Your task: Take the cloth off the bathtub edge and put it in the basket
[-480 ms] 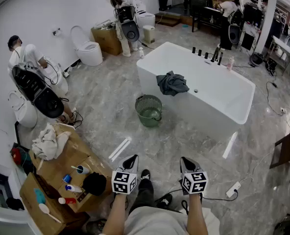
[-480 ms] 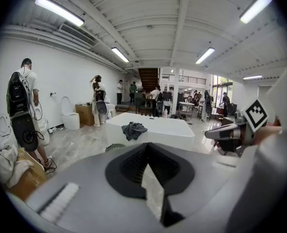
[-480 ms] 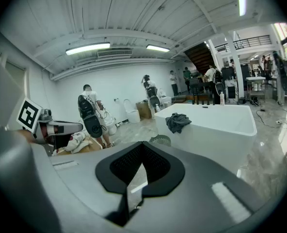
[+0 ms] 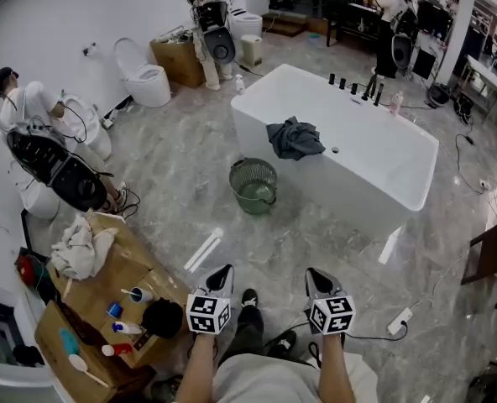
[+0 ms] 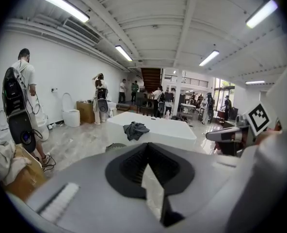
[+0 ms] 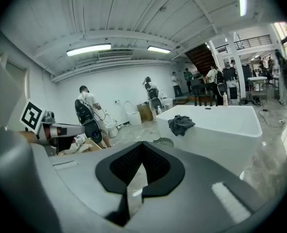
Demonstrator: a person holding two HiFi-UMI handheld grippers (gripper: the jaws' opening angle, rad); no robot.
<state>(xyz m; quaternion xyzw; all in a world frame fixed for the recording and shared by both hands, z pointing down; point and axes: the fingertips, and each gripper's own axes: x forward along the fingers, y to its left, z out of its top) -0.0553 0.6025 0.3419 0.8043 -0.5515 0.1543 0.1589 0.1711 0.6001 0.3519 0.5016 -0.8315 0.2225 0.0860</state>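
So the dark grey crumpled cloth (image 4: 295, 138) is bunched up on the near rim of the white rectangular bathtub (image 4: 341, 193). The round green mesh basket (image 4: 253, 205) stands on the grey marble floor (image 4: 169, 170) just beside the tub, and I can't make out what's inside it from up here. Left tongs (image 4: 222, 271) and right tongs (image 4: 315, 275) are both pressed together with nothing pinched, well apart from the tub. In both gripper views their grey bodies block most of the basket, so only a sliver of rim pokes out.
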